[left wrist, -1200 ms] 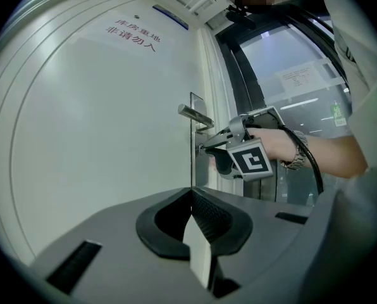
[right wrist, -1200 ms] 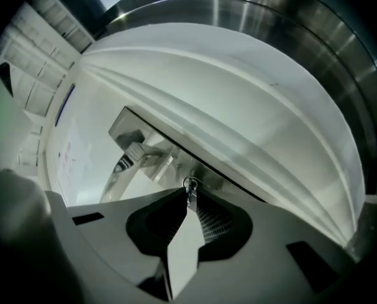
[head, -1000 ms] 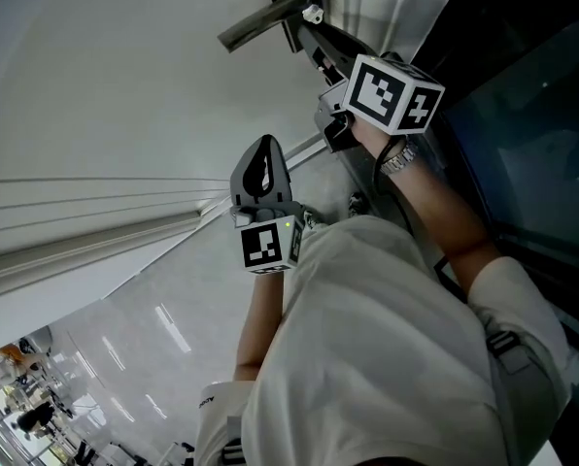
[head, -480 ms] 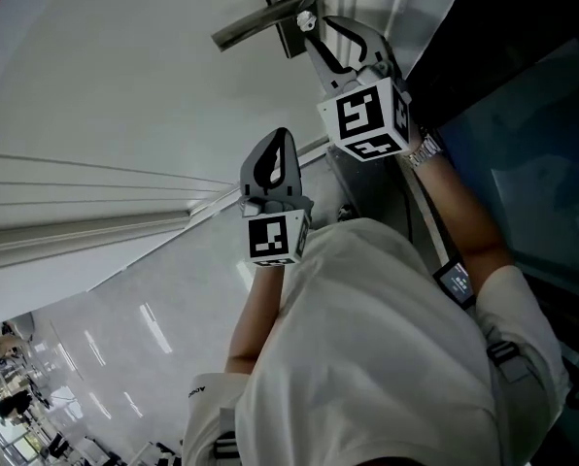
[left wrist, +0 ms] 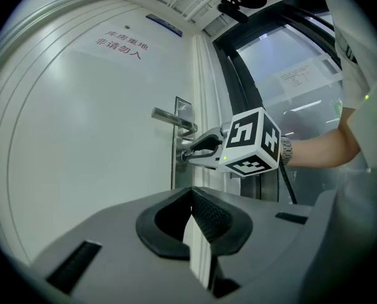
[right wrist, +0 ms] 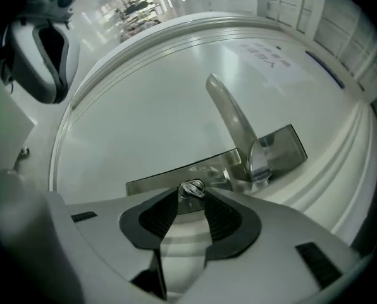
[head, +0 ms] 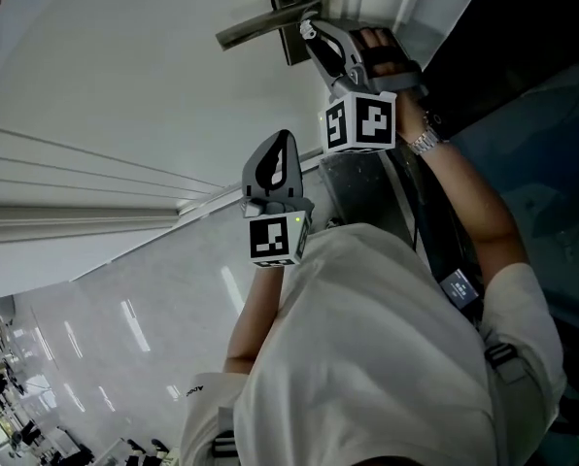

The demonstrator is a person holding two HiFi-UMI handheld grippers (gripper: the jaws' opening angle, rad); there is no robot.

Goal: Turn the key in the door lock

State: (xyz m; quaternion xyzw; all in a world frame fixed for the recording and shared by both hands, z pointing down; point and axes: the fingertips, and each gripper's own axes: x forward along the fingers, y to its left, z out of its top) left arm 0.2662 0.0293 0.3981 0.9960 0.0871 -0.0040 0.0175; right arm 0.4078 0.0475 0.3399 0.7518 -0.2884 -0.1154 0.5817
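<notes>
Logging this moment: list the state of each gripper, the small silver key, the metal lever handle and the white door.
Small silver key: inserted, head sticking out.
Right gripper: open, jaws have just been opening, key between them.
Left gripper: shut, empty.
Metal lever handle: level, untouched.
White door: looks closed.

I count two grippers: my left gripper [head: 278,144] and my right gripper [head: 314,35], whose jaws have just been opening with the one key [right wrist: 192,188] between them. There are two marker cubes, the left cube [head: 273,241] and the right cube [head: 359,122], and one wristwatch [head: 424,142] at three o'clock of the right cube. One door [head: 124,66] carries one lock plate [right wrist: 176,180], one sign [left wrist: 119,43], and one handle [right wrist: 229,116] toward one o'clock from the key.
</notes>
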